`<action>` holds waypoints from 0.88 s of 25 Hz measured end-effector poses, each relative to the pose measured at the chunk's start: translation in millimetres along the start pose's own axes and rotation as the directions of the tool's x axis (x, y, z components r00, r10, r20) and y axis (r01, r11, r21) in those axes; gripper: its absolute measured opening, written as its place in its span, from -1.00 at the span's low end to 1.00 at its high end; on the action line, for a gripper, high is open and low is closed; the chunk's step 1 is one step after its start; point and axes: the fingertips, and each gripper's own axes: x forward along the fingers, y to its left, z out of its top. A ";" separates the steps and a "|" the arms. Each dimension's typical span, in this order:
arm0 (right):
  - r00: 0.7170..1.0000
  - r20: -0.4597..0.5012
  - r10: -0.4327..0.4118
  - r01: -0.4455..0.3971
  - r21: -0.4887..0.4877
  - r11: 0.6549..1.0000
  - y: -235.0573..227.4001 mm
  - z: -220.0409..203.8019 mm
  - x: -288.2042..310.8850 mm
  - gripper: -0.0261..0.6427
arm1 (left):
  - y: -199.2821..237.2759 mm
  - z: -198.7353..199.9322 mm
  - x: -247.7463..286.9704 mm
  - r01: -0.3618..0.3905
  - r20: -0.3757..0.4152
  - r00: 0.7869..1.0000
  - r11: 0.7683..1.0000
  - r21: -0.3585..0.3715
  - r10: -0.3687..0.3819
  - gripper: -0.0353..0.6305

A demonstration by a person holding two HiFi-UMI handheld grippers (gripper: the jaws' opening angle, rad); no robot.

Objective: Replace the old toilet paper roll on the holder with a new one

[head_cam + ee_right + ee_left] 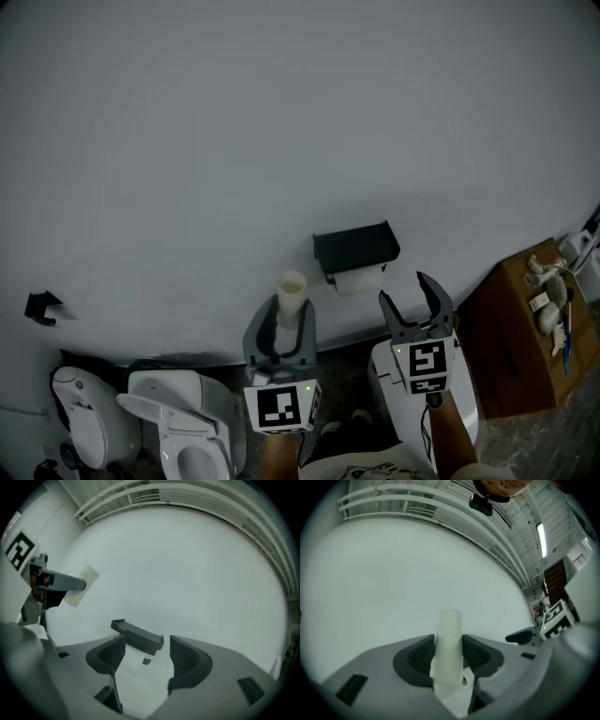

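A black wall holder (356, 246) carries a white toilet paper roll (361, 278) under its shelf. My left gripper (292, 317) is shut on a bare, pale cardboard tube (292, 291), which stands upright between the pads (476, 656) to the left of the holder. The tube (449, 639) rises above the jaws against the plain wall. My right gripper (412, 298) is open, just right of and below the holder, with nothing pressed between its jaws. In the right gripper view the holder (139, 635) and the white roll (140, 679) show beyond the gap, and the tube (82, 587) shows at the left.
Two white toilets (178, 431) stand at the lower left, and a white cistern (386, 375) sits under my right gripper. A brown cardboard box (516, 328) with small items on top stands at the right. A small black fitting (42, 307) is on the wall at the left.
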 end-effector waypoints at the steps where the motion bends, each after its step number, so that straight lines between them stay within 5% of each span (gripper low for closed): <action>1: 1.000 0.006 -0.008 0.008 0.034 0.999 -3.7 0.5 -2.7 0.00 | -0.9 0.3 0.5 0.001 0.002 1.000 1.000 -0.003 -0.001 -0.33; 3: 0.999 0.015 -0.040 0.038 0.092 0.995 -12.7 1.6 -8.7 -0.10 | -1.9 1.0 1.2 0.001 0.004 1.000 1.000 -0.010 0.000 -0.33; 6: 0.994 0.035 -0.101 0.094 0.158 0.983 -28.8 2.8 -18.4 -0.72 | -4.0 2.4 2.8 -0.002 0.008 1.000 1.000 -0.020 0.003 -0.33; 7: 0.993 0.046 -0.108 0.098 0.180 0.979 -32.2 3.9 -20.8 -0.77 | -4.9 2.7 3.3 -0.004 0.009 1.000 1.000 -0.021 0.004 -0.33; 14: 0.988 0.084 -0.127 0.093 0.325 0.941 -44.9 5.0 -32.9 -0.85 | -11.5 2.6 4.6 -0.017 0.003 1.000 1.000 -0.017 0.017 -0.33; 22: 0.988 0.094 -0.119 0.084 0.319 0.944 -44.3 8.2 -34.4 -0.86 | -14.0 2.0 5.5 -0.019 -0.001 1.000 1.000 -0.014 0.019 -0.33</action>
